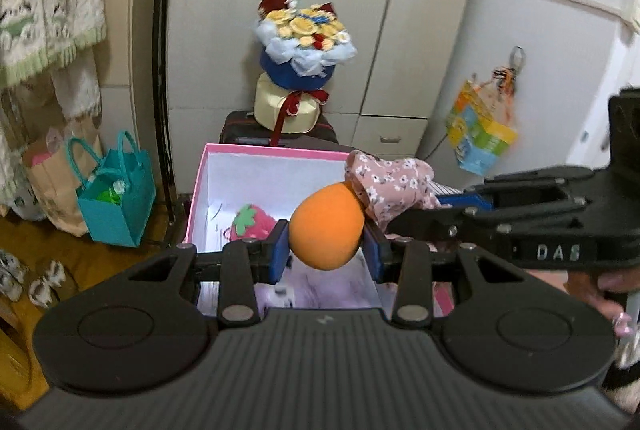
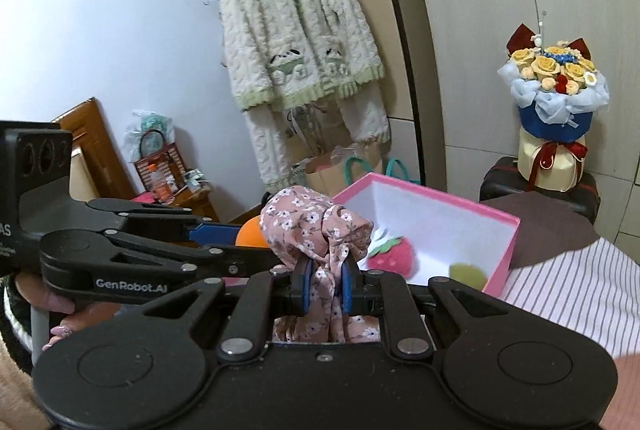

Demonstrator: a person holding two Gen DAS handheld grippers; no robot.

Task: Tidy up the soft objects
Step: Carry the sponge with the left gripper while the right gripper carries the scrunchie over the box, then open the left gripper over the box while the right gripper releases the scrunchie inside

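The left tool (image 1: 326, 250) pinches a light, squashy orange egg-shaped foam ball (image 1: 326, 226) across its middle while the right tool (image 2: 326, 284) clamps limp pink floral fabric (image 2: 312, 226) at its bunched neck, both beside the pink cardboard box (image 2: 502, 262).

light: soft, even, indoor | shadows: faint | blur: slight motion smear | edges: fisheye bending, dark corners

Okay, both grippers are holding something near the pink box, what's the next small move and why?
Probably carry the left gripper forward and let the orange sponge drop into the pink box. The box is open, with a strawberry plush already inside. The right gripper, shut on the floral cloth, could follow.
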